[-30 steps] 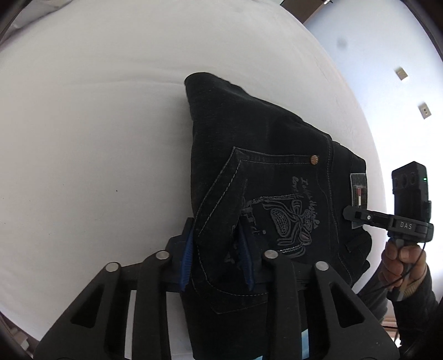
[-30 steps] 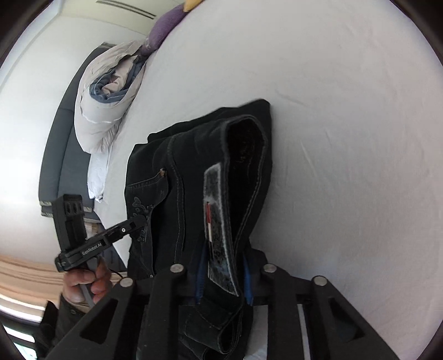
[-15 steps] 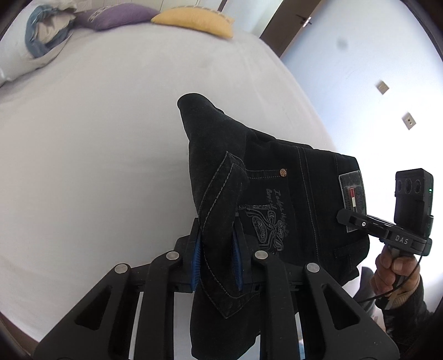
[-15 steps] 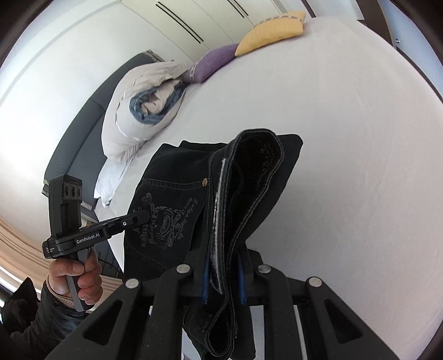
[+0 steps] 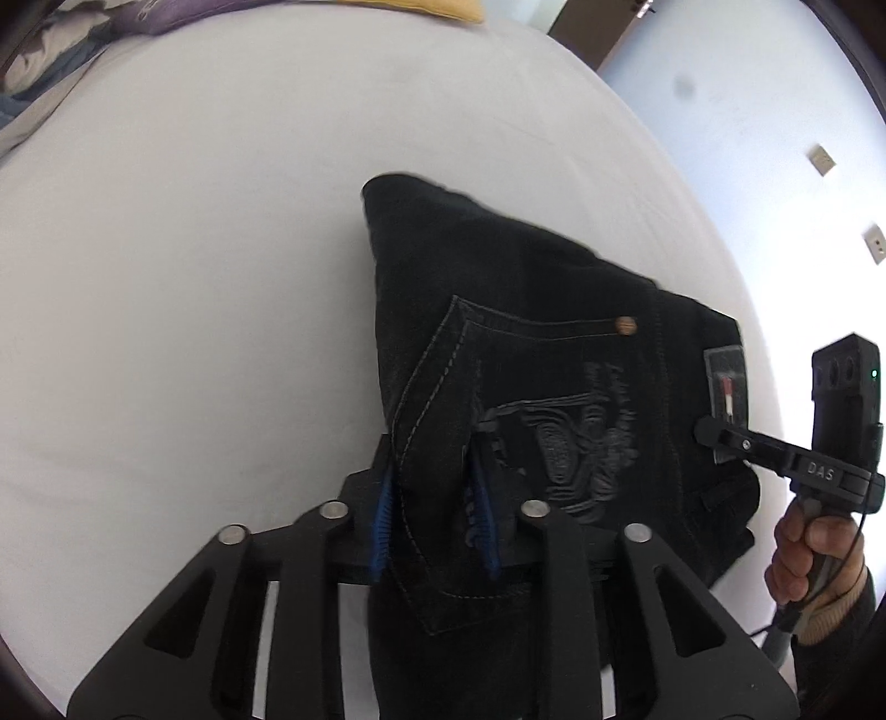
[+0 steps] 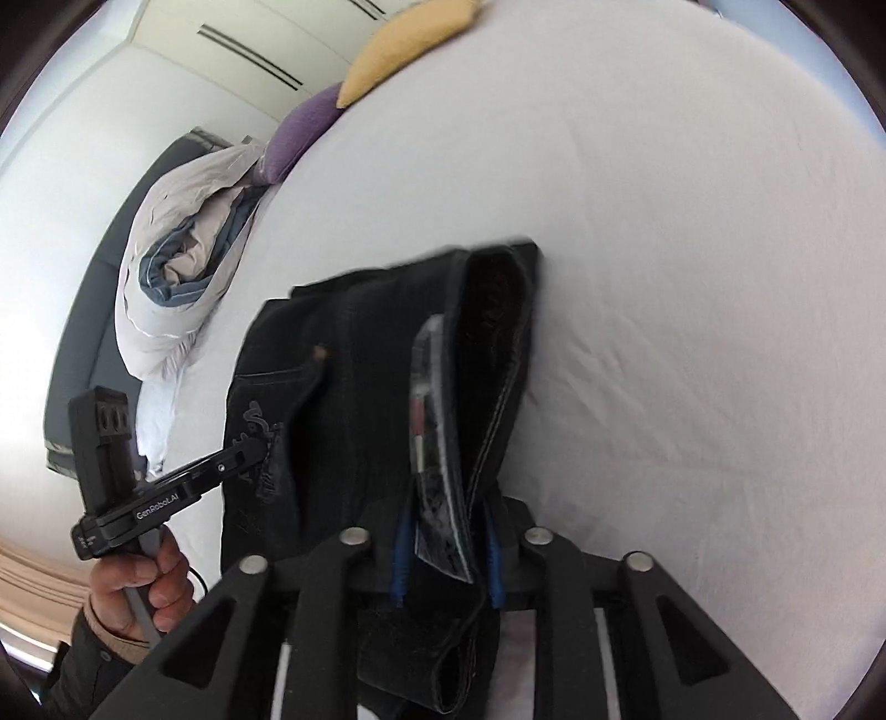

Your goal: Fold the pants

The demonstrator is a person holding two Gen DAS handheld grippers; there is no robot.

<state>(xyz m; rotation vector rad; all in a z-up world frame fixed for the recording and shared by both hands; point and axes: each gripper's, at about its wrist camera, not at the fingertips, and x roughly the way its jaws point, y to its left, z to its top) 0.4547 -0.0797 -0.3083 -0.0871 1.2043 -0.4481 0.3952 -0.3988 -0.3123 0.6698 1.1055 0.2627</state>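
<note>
A white-sheeted bed (image 5: 194,277) fills both wrist views, a rolled duvet (image 6: 177,288), a purple cushion (image 6: 302,130) and a yellow cushion (image 6: 404,50) at its head. On the sheet lie the folded black pants (image 5: 526,310), the far fold resting on the mattress while the near end, by the waistband, is raised between the two tools. The left tool (image 5: 437,509) straddles the edge beside the embroidered back pocket (image 5: 554,421); its jaws have just been easing apart, though denim sits between the blue pads (image 5: 382,515) and appears still caught. The right tool (image 6: 448,559) clasps the waistband by the leather patch (image 6: 429,443); its jaws too have just been opening, with the band bunched between them. Judged from this, the step in hand is laying the bundle down and letting go. To do it well, both ends should probably sink level so the layers land stacked, and the jaws should part fully before either tool backs away; pulling off early may drag the top layer and undo the fold. The brass rivet (image 5: 626,325) marks the pocket corner.
</note>
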